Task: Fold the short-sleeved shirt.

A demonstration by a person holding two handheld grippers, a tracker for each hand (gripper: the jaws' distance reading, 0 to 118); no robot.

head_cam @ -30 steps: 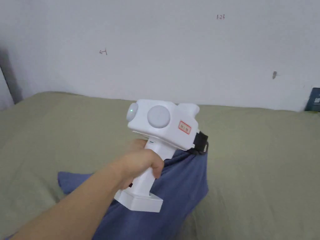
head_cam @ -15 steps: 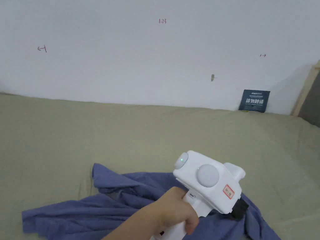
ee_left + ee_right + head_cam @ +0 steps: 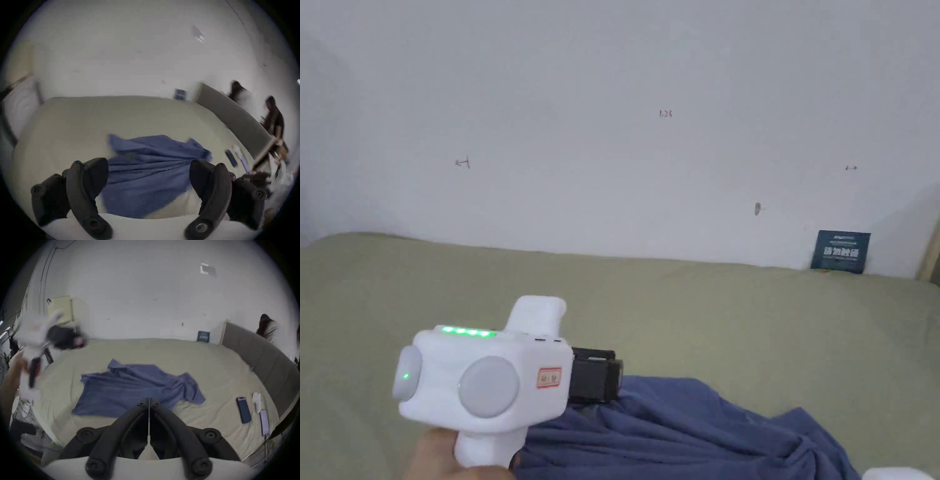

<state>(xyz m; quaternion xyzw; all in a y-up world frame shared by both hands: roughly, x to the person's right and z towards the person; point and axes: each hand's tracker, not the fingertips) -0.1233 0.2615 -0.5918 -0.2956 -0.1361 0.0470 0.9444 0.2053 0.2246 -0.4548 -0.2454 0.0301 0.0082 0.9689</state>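
A blue short-sleeved shirt (image 3: 129,386) lies crumpled and partly spread on the olive bed sheet (image 3: 737,312); its folds also appear at the bottom of the head view (image 3: 687,431). My left gripper (image 3: 148,164) is open, jaws wide apart, above the near side of the shirt (image 3: 151,167) and holding nothing. In the head view a hand holds this white left gripper (image 3: 606,378) at the shirt's left end. My right gripper (image 3: 149,400) is shut, jaws pressed together with no cloth seen between them, hovering by the shirt's near edge.
A dark phone (image 3: 243,409), a white object (image 3: 257,402) and a flat pale device (image 3: 264,422) lie on the sheet to the right. A grey headboard (image 3: 259,356) bounds the right side, with people (image 3: 267,329) beyond it. A dark card (image 3: 841,252) leans on the wall.
A second ago the left gripper held the shirt's corner up; it lowered it onto the bed, let go, opened and drew back to the left. The head camera also shifted.
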